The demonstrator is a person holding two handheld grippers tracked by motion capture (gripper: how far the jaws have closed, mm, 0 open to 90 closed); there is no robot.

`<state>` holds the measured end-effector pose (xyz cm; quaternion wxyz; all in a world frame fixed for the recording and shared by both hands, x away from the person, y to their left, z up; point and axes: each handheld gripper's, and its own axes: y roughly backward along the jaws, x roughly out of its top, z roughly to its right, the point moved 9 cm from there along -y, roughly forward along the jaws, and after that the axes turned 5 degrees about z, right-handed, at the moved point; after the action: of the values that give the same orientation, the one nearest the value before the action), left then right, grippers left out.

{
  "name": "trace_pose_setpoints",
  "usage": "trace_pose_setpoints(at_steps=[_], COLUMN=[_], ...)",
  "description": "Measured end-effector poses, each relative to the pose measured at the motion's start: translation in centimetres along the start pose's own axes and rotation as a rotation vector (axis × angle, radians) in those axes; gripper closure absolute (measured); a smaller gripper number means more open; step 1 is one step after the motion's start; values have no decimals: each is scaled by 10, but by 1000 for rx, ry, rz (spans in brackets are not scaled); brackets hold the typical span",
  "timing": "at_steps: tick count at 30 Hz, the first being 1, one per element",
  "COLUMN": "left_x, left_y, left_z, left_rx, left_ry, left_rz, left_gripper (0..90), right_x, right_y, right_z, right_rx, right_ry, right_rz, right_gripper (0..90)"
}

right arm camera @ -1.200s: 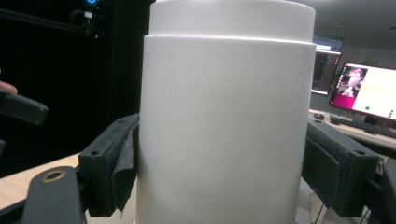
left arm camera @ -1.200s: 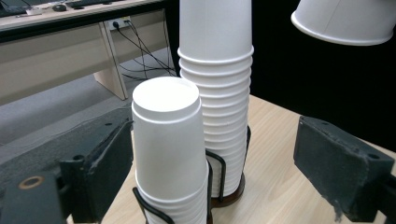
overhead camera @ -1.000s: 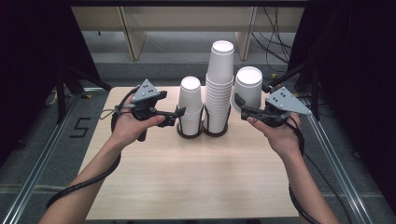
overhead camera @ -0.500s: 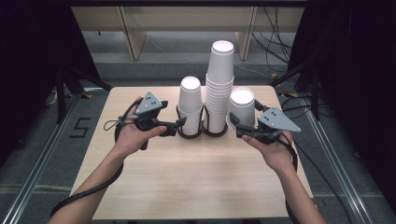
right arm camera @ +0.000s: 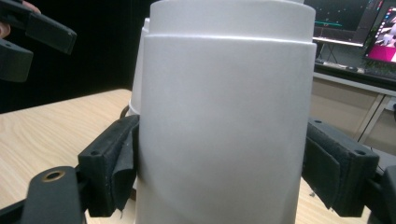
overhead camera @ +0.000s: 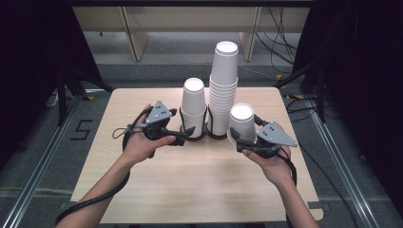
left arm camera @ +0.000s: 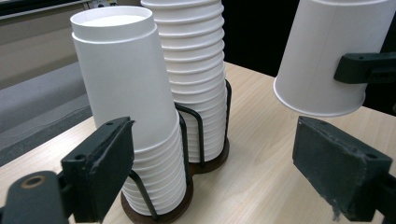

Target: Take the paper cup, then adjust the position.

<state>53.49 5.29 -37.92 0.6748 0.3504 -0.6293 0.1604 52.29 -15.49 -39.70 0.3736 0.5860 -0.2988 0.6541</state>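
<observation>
Your right hand-held gripper (overhead camera: 243,138), at the lower right of centre in the high view, is clamped on 1 white paper cup (overhead camera: 242,122). The cup is upside down, its closed base facing up, and it sits just to the right of the 2 stacks. In the right gripper view the 2 black pads press on either side of the cup's wall (right arm camera: 224,126), which takes up the middle of the frame. In the left gripper view the same cup (left arm camera: 327,56) hangs at the upper right, tilted a little, with its open rim clear of the counter (left arm camera: 261,154).

Your left hand-held gripper (overhead camera: 189,137), at the left of centre in the high view, has its jaws apart with nothing between them. It points at the foot of the short stack of cups (overhead camera: 193,107). In the left gripper view the left pad sits just in front of that stack's lower cups (left arm camera: 140,126); I cannot tell whether it touches them.

The tall stack of cups (overhead camera: 224,88) stands just to the right of the short one, at the middle of the frame. Both stacks are upside down and stand in a dark wire holder (overhead camera: 208,135) with 2 round bases, set on the far half of the wooden counter (overhead camera: 199,190).
</observation>
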Motion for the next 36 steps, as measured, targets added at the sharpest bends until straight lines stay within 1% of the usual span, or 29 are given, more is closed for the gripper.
trace_pose_setpoints(at_steps=[1,2,3,4,5,6,9,10,11,13,15,16,17,19,22,24,25,26,27,28,30,31,32,33,34,35,36], left_x=[-1,-2,-3,-4,-5,-6,-9,-9,-10,-11,-14,-16,-18,-21,-26,-28,-29,-30,-30,-31,-33,-33,-34,-36,-37,-38,-39], left_y=[0,-1,-2,-2,-2,-3,-3,-3,-2,-2,-1,-2,-2,-3,-4,-5,-6,-6,-6,-7,-8,-9,-9,-9,-9,-8,-8], left_z=[1,2,3,3,3,3,2,2,2,2,3,3,4,5,7,10,11,13,16,18,22,23,25,27,29,31,32], left_rx=[-1,-2,-4,-5,-7,-8,-8,-9,-9,-10,-10,-14,-16,-21,-32,-35,-39,-45,-51,-59,-72,-75,-78,-84,-90,-93,-99], left_ry=[-2,-4,1,2,-1,4,11,11,14,11,16,12,11,14,21,23,23,17,15,19,23,18,21,20,18,14,15], left_rz=[-1,-7,-8,-10,-13,-18,-20,-17,-16,-18,-21,-22,-28,-33,-44,-50,-52,-56,-62,-61,-64,-68,-70,-73,-78,-83,-82], left_gripper=[125,125,125,126,126,126,129,129,130,131,132,132,135,136,139,140,141,141,141,141,141,141,141,141,141,141,141], right_x=[0,-1,-3,-4,-6,-7,-10,-11,-12,-12,-14,-16,-19,-21,-27,-33,-35,-38,-40,-43,-45,-48,-49,-49,-50,-53,-53], right_y=[0,0,0,0,0,0,0,0,0,0,-1,-1,-4,-4,-6,-6,-7,-6,-6,-6,-7,-7,-8,-8,-7,-7,-7], right_z=[0,1,-2,0,-2,-1,-2,-1,-4,-5,-7,-8,-9,-10,-15,-18,-18,-20,-22,-23,-23,-24,-25,-25,-26,-29,-29], right_rx=[0,-1,4,0,6,7,4,1,8,11,18,21,30,33,43,52,52,57,61,68,74,79,80,80,85,93,93], right_ry=[0,20,-4,15,6,20,7,22,9,6,16,13,53,59,82,110,141,151,167,182,235,272,302,302,333,388,388], right_rz=[0,6,-1,1,-6,-8,-8,-10,-15,-14,-20,-31,-37,-46,-53,-72,-75,-93,-98,-116,-114,-136,-139,-139,-151,-168,-168], right_gripper=[192,192,192,192,192,192,192,192,192,192,192,192,192,192,192,192,192,192,192,192,192,192,192,192,192,192,192])
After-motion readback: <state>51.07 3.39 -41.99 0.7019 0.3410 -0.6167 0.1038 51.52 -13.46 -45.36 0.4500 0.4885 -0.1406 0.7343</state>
